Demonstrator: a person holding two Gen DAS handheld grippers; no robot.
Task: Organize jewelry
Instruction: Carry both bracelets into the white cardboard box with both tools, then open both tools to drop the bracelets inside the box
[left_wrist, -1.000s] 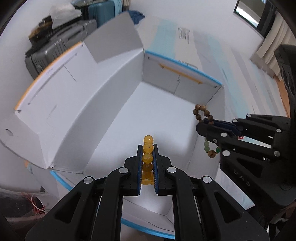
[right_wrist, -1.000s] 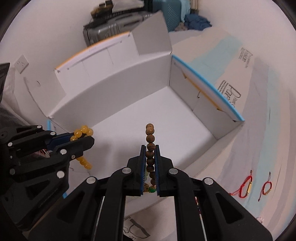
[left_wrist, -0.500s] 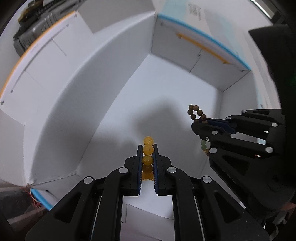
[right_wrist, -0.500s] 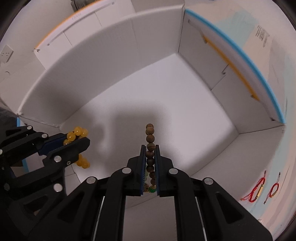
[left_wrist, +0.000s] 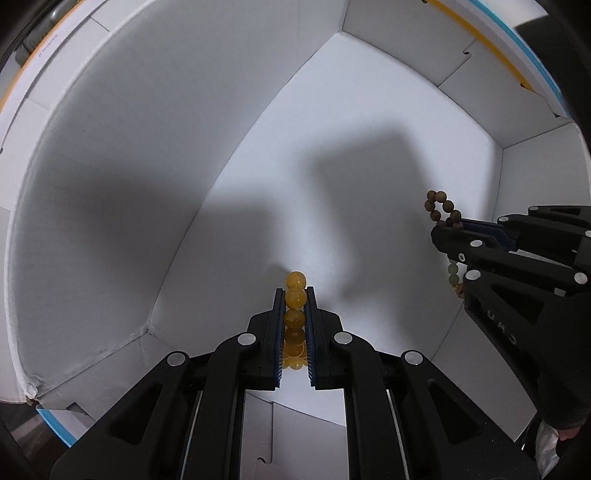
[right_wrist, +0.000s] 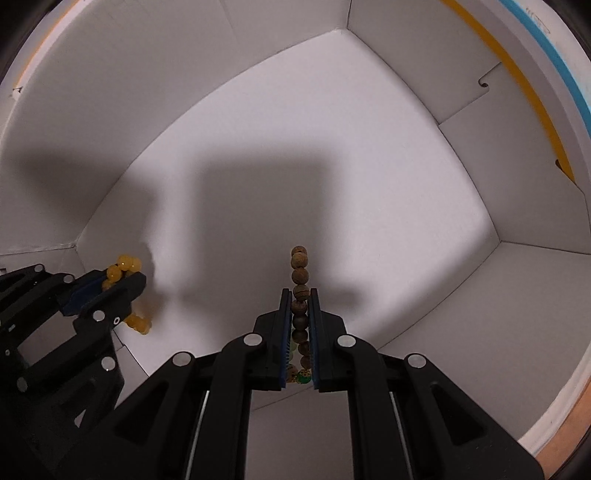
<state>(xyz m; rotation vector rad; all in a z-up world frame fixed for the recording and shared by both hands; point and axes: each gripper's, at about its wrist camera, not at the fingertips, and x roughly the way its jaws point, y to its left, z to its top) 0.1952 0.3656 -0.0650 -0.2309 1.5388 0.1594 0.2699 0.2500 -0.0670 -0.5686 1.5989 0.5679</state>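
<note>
Inside the white box (left_wrist: 110, 177), amber beads (left_wrist: 295, 299) are pinched by the left gripper (left_wrist: 294, 321) and brown beads (right_wrist: 300, 291) by the right gripper (right_wrist: 298, 325), both just above the box floor. On release, the strands could roll together and tangle.

Both bracelets (left_wrist: 294, 295) (right_wrist: 300, 291) lower inside box (left_wrist: 110, 155).

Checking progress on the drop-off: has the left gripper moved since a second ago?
Yes. The left gripper, shut on the yellow bead bracelet, has sunk into the white box.
</note>
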